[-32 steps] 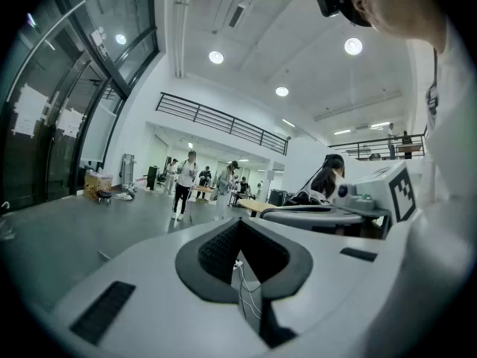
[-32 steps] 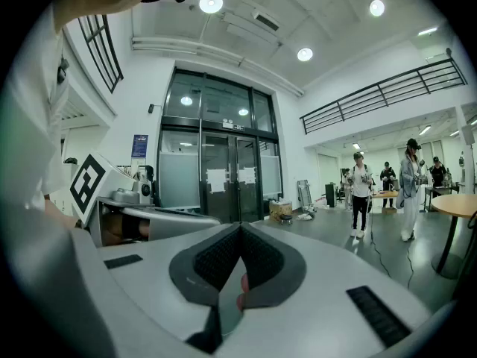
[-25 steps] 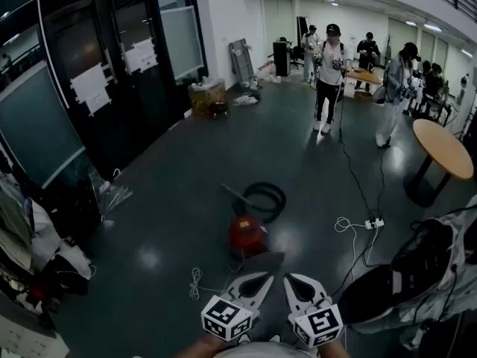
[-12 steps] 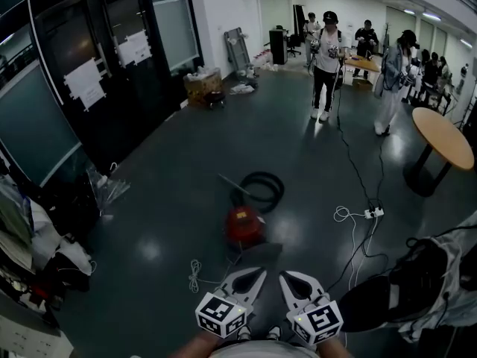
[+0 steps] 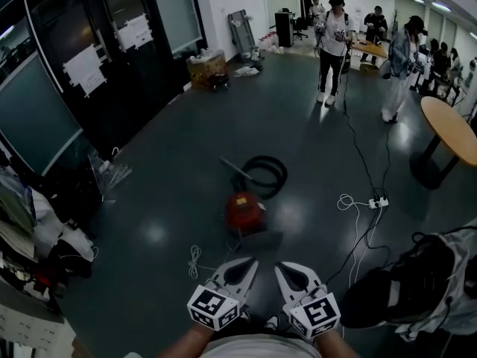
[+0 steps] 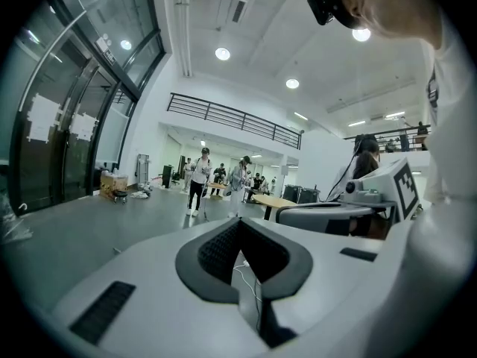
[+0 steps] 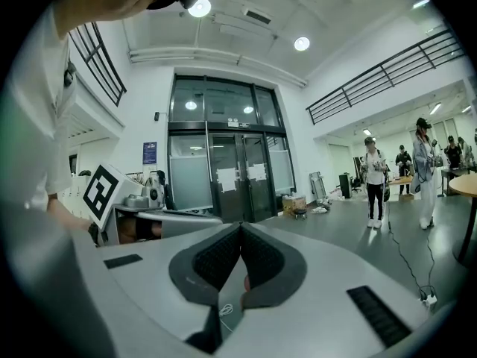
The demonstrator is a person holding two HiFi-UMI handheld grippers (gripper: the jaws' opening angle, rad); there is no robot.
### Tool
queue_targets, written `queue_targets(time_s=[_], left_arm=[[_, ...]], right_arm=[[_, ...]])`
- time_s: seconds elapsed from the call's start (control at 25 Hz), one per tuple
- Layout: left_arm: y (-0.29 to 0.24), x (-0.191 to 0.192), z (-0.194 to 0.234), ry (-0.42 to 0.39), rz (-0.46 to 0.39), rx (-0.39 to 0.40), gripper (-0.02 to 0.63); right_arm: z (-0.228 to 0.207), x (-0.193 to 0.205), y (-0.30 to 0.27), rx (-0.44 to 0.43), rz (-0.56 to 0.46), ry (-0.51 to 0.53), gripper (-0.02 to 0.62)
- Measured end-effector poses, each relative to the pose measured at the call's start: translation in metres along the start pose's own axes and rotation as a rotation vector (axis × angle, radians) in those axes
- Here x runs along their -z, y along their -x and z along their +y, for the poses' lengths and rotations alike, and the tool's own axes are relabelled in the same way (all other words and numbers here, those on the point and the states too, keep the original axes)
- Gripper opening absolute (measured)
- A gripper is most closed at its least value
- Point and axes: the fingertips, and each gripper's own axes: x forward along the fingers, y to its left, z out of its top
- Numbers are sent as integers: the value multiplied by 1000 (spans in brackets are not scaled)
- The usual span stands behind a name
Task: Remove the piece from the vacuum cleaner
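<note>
Vacuum (image 5: 244,211) now higher in view, 12 o'clock: red, hose (image 5: 262,176) coiled behind. Left gripper (image 5: 250,263), right gripper (image 5: 282,267): jaws closed, empty.

One red vacuum cleaner (image 5: 244,209), one coiled hose (image 5: 261,175), two hand-held grippers (image 5: 248,262) (image 5: 281,266), one round table (image 5: 455,129).

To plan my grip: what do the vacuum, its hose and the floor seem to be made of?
Vacuum: probably hard plastic; a smooth, rounded red shell, sheen too small to judge.
Hose: likely flexible plastic or rubber, dull black; it lies coiled.
Floor: dark and glossy, perhaps sealed concrete or vinyl; lights reflect in it.
</note>
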Motion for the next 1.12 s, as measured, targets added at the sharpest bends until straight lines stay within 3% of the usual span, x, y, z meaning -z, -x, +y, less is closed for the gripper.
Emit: queue_targets(time_s=[0.28,0.44,0.76,1.0,1.12], left_arm=[[-15,2,35,12,2,-42,5],[-28,2,76,23,6,-46,5],[-80,3,185,-33,32,-8,5],[-113,26,260,-29,84,36,5],[-132,43,285,-21,99,46,5]], right_arm=[[-16,7,-33,-24,32,5,15],[-25,13,-74,-25,70,1,15],[-71,24,-184,17,130,19,15],[-103,68,-255,41,260,54,17],[-116,105,-277,8,332,65,17]])
